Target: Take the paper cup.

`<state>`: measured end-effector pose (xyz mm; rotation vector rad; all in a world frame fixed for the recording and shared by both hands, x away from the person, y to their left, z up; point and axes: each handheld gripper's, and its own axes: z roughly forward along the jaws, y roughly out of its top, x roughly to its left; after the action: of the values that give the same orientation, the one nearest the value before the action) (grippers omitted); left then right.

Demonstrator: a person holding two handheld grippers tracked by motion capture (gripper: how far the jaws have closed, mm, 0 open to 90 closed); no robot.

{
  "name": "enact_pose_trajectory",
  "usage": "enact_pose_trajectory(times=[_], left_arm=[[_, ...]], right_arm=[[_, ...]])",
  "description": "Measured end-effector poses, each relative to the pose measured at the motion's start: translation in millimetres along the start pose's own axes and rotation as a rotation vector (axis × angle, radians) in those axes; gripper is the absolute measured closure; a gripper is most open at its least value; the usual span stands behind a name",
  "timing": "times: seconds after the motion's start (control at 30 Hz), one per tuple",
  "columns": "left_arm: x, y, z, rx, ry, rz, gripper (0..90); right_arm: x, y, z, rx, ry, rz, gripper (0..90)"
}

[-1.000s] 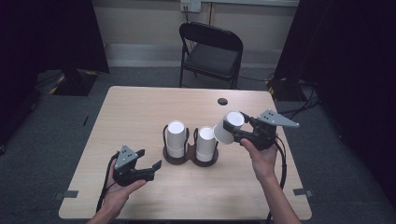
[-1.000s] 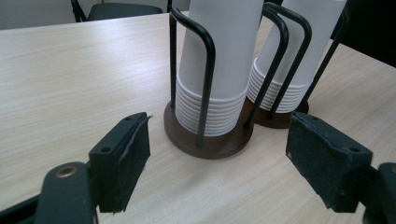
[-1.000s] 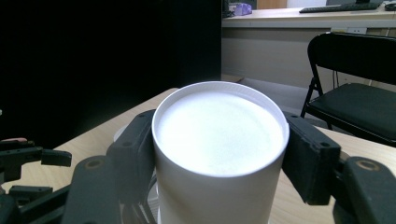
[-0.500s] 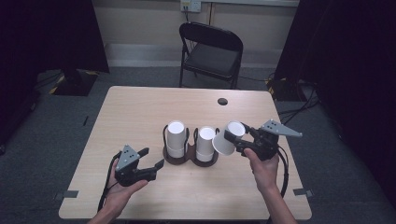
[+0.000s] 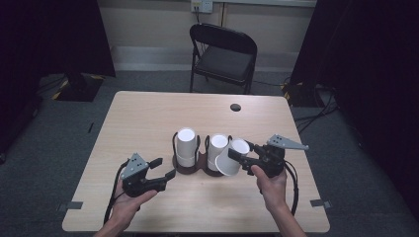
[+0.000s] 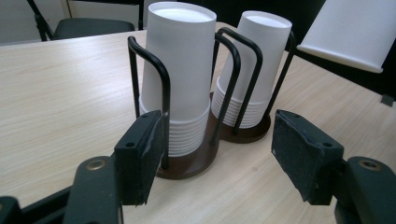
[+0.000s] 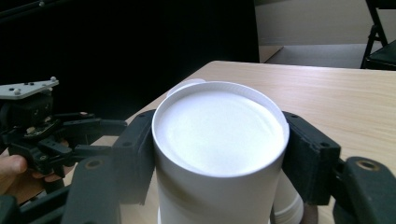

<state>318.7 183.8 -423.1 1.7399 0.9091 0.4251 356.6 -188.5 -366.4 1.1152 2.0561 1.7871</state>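
A black wire holder on a brown base (image 5: 195,169) stands mid-table with two stacks of upturned white paper cups, a left stack (image 5: 186,146) and a right stack (image 5: 217,148). My right gripper (image 5: 239,151) is shut on a single white cup (image 5: 231,158), tilted and right beside the right stack. In the right gripper view the cup (image 7: 219,135) sits clamped between both jaws. My left gripper (image 5: 164,168) rests open just left of the holder. In the left gripper view, the left stack (image 6: 180,70) and right stack (image 6: 257,60) stand ahead, with the held cup (image 6: 355,32) at the upper right.
A small dark round spot (image 5: 235,107) lies near the table's far edge (image 5: 197,94). A black folding chair (image 5: 225,54) stands beyond the table. Bare wood spreads left of and behind the holder.
My right gripper has come down and toward me with the cup, ending close beside the right stack. The left gripper has shifted slightly toward the holder.
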Motion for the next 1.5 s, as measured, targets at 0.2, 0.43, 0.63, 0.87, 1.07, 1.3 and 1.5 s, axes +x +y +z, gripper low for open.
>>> enact_pose_trajectory(times=[0.2, 0.43, 0.63, 0.87, 1.07, 1.3, 1.5], left_arm=[[-7.7, 6.6, 2.6, -0.022, -0.032, 0.045, 33.5], [-22.9, 17.5, 6.2, -0.03, -0.058, 0.077, 36.1], [-29.2, 23.0, 11.4, -0.071, -0.053, 0.104, 38.9], [-42.4, 27.1, 24.1, -0.122, -0.094, 0.171, 45.3], [-53.8, 22.6, 32.8, -0.214, -0.143, 0.169, 52.1], [-62.8, 19.6, 35.5, -0.264, -0.156, 0.218, 55.2], [-66.2, 18.3, 37.4, -0.298, -0.161, 0.231, 63.0]], right_arm=[[2.6, -1.2, 0.1, -0.015, 0.088, 0.072, 33.8], [3.1, -4.5, 2.8, -0.026, 0.181, 0.196, 33.8], [2.9, -3.6, 1.6, -0.049, 0.22, 0.287, 34.0], [3.2, -2.3, -0.4, -0.07, 0.271, 0.347, 34.0], [8.5, -4.4, 2.6, -0.072, 0.331, 0.42, 34.0], [14.6, -8.3, 10.4, -0.047, 0.359, 0.45, 34.0], [20.1, -13.5, 19.2, -0.024, 0.381, 0.476, 34.0]])
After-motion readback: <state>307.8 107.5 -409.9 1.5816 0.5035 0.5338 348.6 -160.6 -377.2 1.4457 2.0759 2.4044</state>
